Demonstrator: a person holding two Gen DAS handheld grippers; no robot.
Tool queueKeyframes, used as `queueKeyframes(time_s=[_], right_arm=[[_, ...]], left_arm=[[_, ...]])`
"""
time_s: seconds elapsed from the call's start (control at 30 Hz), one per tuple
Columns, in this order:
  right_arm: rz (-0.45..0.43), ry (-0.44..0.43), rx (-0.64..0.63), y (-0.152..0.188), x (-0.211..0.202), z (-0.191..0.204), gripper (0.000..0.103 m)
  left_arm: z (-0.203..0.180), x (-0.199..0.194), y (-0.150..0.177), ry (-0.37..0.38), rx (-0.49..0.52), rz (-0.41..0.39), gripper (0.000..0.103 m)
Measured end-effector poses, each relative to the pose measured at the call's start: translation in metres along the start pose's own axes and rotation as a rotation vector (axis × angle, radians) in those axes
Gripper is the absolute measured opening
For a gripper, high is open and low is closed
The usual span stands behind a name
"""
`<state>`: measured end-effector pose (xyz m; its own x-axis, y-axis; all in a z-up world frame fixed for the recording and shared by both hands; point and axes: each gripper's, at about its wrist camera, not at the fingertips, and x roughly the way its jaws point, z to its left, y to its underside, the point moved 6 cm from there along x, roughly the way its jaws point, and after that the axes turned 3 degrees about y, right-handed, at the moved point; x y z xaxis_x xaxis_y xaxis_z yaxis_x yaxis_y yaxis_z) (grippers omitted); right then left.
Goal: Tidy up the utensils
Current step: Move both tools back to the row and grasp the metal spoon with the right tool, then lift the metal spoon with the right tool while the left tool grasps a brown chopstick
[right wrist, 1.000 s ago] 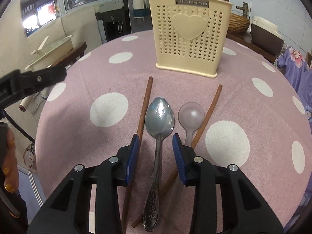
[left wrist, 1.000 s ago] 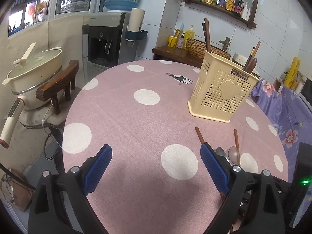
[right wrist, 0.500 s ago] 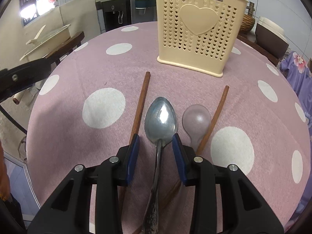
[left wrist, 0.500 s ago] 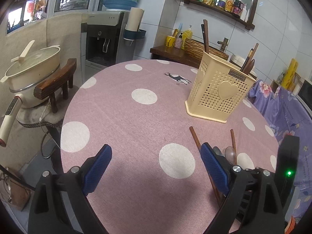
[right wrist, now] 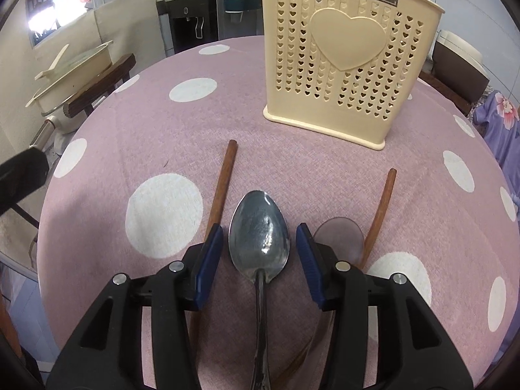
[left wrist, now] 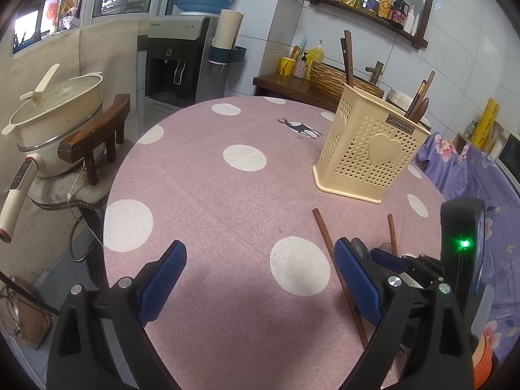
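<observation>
A metal spoon [right wrist: 259, 227] lies on the pink dotted tablecloth, its bowl pointing toward the cream utensil holder [right wrist: 347, 52]. My right gripper [right wrist: 259, 237] straddles the spoon's bowl; its jaws are opening and the pads do not touch the spoon. Beside it lie a translucent plastic spoon [right wrist: 339, 237] and two wooden chopsticks [right wrist: 222, 185] [right wrist: 380, 208]. The holder [left wrist: 370, 152] has chopsticks and a wooden spoon standing in it. My left gripper [left wrist: 260, 279] hovers open over bare cloth, left of the chopstick [left wrist: 334, 266], with the right gripper's body [left wrist: 461, 243] at its right.
The round table [left wrist: 201, 201] drops off at the left, where a cream pot [left wrist: 55, 113] rests on a wooden stool. A water dispenser [left wrist: 175, 58] and a wooden counter stand behind. A purple floral cloth [left wrist: 471, 175] lies to the right.
My right gripper has slid forward along the metal spoon, from its handle to its bowl, and its jaws have widened. The left gripper has stayed put.
</observation>
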<state>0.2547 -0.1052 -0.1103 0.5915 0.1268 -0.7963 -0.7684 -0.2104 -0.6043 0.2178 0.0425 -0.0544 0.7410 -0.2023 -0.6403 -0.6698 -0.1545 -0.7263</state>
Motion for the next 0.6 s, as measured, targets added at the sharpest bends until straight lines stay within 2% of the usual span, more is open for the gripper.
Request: queueKeyframes(time_s=[0.13,0.23,0.3,0.47,0.6], right_arm=[[0.006,0.000,0.000,-0.004,0.003,0.000,0.046],[0.003,-0.002,0.001,-0.005,0.002,0.001,0.038],[-0.003,-0.011,0.015,-0.007,0.001,0.000,0.038],[-0.088,-0.035,0.065,-0.012,-0.027,-0.011,0.038],[-0.190,-0.050,0.129,-0.014,-0.073,-0.029,0.038]], left_arm=[[-0.003,0.002,0.001,0.003,0.007,0.007,0.091],[-0.004,0.003,0.003,0.000,0.012,0.011,0.091],[-0.004,0.004,0.004,-0.004,0.010,0.016,0.091],[-0.003,0.006,0.005,-0.012,0.008,0.022,0.091],[-0.008,0.009,0.005,-0.013,0.023,0.026,0.091]])
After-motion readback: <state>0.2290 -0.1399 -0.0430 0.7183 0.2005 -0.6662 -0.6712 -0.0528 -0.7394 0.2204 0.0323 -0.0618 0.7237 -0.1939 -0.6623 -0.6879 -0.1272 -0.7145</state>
